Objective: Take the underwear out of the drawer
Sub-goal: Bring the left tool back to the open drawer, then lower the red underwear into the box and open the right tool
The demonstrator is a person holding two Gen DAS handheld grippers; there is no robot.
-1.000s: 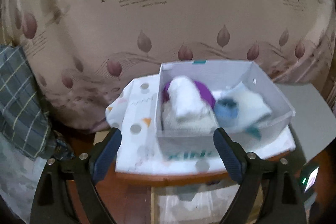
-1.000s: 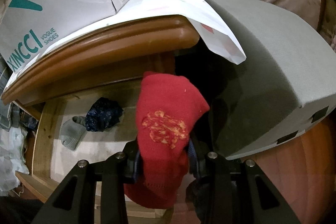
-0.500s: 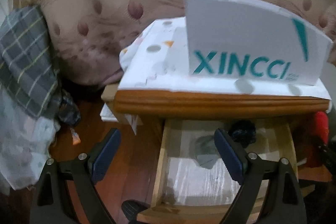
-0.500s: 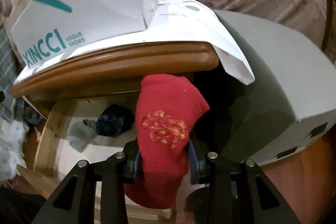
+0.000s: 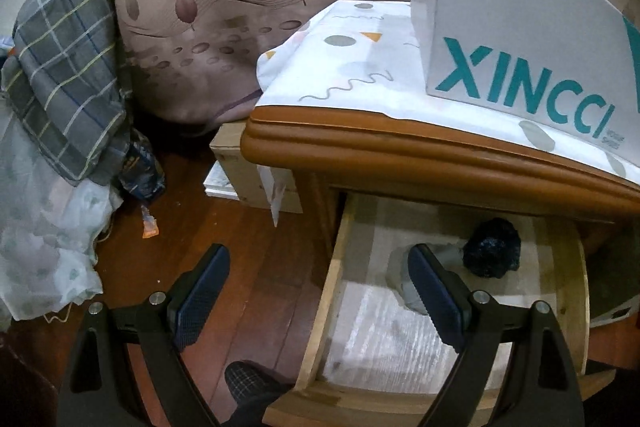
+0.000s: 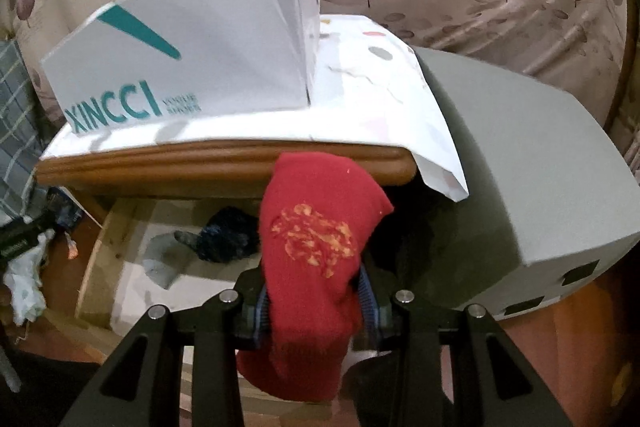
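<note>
- right gripper [image 6: 314, 297]: fingers pinching the red underwear [image 6: 316, 243], cloth bunched between the pads and hanging below, held up in front of the desk edge [image 6: 224, 157], clear of the drawer [image 6: 94, 259]
- left gripper [image 5: 316, 287]: fingers spread wide, nothing between them; it straddles the drawer's left wall, one finger over the floor [image 5: 256, 251], the other over the drawer near the grey garment [image 5: 404, 281]
- step in hand, my read: carry the red piece away while the left goes for the next one
- do it well: lift the red cloth above the desk lip so the hanging tail doesn't snag; shift the left gripper inward so both fingers are inside the drawer, then drop onto one garment only
- drawer: pulled open, pale liner, holds the grey garment and a dark blue bundle [image 5: 494, 249] just beside it, possibly touching
- shoebox [image 5: 520, 27] on the patterned cloth [image 5: 344, 67] on the desk; contents hidden from both views
</note>
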